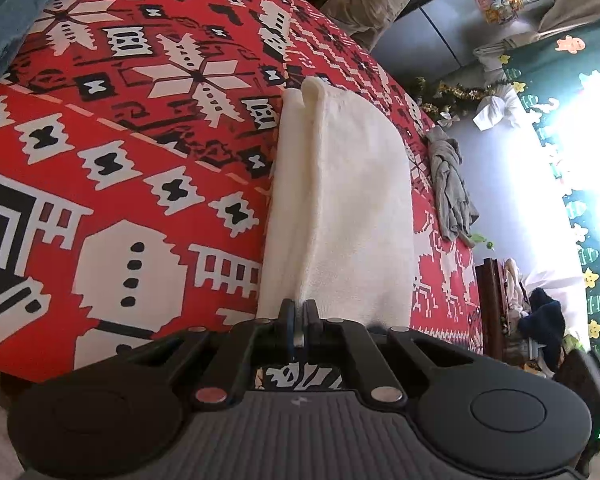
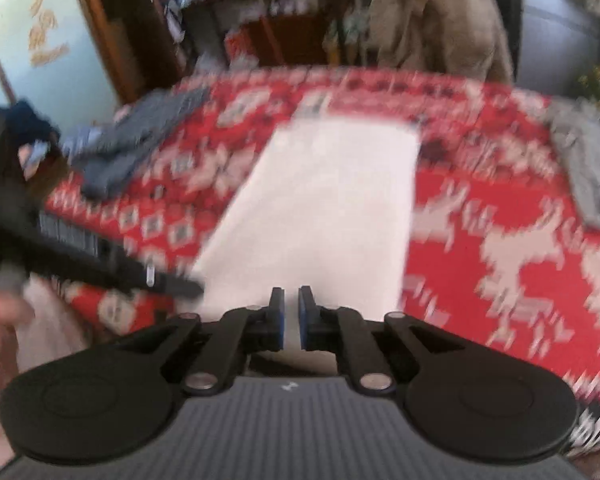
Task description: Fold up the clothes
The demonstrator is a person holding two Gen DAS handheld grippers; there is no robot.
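Blurred view, right gripper (image 2: pixel 291 312) near, jaws slightly apart over the near edge of a white cloth (image 2: pixel 324 200), red patterned table (image 2: pixel 500 208) beneath, grey garment (image 2: pixel 592 168) far right, dark blue-grey clothes (image 2: pixel 136 148) far left, left gripper (image 2: pixel 100 256) at left edge.

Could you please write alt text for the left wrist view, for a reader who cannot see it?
The left gripper is shut on the near edge of a folded white cloth, which lies on a red, white and black patterned tablecloth. A crumpled grey garment lies beyond it near the table's edge.
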